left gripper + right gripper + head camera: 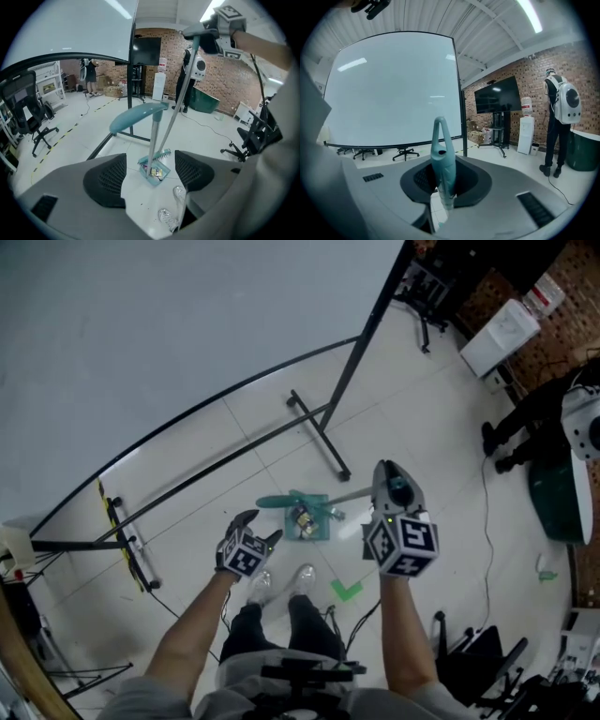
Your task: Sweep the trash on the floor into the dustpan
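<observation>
Right gripper clamps broom handle; left gripper wide open, empty. Trash sits in dustpan, 12 o'clock from shoes; prob. nearly done.

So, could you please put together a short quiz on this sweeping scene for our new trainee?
1. True or false: the left hand-held gripper grips the dustpan.
2. What is the right hand-held gripper shut on? A) the broom handle B) a bottle C) nothing
3. Where does the trash lie?

Key:
1. False: its jaws stand open and empty.
2. A.
3. In the dustpan.
</observation>
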`<state>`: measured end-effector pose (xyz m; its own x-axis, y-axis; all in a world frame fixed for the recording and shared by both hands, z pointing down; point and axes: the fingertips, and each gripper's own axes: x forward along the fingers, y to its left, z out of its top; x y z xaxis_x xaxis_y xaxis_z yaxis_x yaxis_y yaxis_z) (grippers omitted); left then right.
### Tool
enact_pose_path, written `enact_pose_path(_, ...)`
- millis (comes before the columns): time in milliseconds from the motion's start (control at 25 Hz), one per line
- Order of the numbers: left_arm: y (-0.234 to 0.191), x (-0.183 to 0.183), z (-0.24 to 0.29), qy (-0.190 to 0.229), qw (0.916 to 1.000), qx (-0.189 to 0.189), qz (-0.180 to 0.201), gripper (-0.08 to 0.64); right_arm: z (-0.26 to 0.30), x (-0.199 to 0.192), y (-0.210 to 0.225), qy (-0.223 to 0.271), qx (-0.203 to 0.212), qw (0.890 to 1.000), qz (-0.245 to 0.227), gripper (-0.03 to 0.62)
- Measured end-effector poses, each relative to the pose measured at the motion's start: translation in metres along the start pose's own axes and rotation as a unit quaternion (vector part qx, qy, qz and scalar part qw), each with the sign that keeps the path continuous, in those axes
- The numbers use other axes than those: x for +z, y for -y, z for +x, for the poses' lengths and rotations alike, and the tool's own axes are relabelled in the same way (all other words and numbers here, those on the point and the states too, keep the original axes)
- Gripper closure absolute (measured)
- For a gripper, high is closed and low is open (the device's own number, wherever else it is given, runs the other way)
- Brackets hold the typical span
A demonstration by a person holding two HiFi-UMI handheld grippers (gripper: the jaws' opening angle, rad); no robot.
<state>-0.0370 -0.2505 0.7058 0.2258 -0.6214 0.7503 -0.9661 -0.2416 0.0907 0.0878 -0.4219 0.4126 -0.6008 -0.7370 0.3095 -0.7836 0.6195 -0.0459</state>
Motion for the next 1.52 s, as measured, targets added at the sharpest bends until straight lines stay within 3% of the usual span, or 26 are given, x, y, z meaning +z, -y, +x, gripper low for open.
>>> enact_pose_path(240,0.025,0.02,0.026,0.041,0.9989,0.0,-0.021,0.239,0.014,0.008,-0.029,-0.004,0.033,0.999,-0.008,0.545)
enact_pose_path(640,0.031,0.061,0.058,0.057,0.9982,0.02,-0.002,0.239,0.014,0.015,-0.096,-0.031,0.137,0.99,-0.014,0.541)
enact_pose_path(760,0.029,0.065,0.065,0.056,0.9981,0.026,0.006,0.239,0.007,0.019,-0.113,-0.029,0.19,0.981,-0.017,0.54)
enact_pose_path(1000,0.021,0.071,0.072,0.077,0.9963,0.037,0.013,0.239,-0.007,0.022,-0.133,-0.014,0.301,0.952,-0.052,0.537)
enact_pose_path(1160,0.02,0.074,0.072,0.082,0.9957,0.039,0.021,0.245,-0.014,0.02,-0.141,-0.014,0.339,0.938,-0.069,0.534)
enact_pose_path(1320,0.015,0.077,0.072,0.087,0.9942,0.062,-0.015,0.266,-0.018,0.017,-0.152,-0.016,0.368,0.926,-0.084,0.531)
enact_pose_path(1400,0.01,0.083,0.07,0.091,0.9924,0.075,-0.035,0.301,-0.018,0.02,-0.155,-0.011,0.376,0.922,-0.085,0.528)
enact_pose_path(1520,0.006,0.085,0.07,0.089,0.9917,0.085,-0.035,0.342,-0.016,0.026,-0.157,0.002,0.381,0.921,-0.079,0.528)
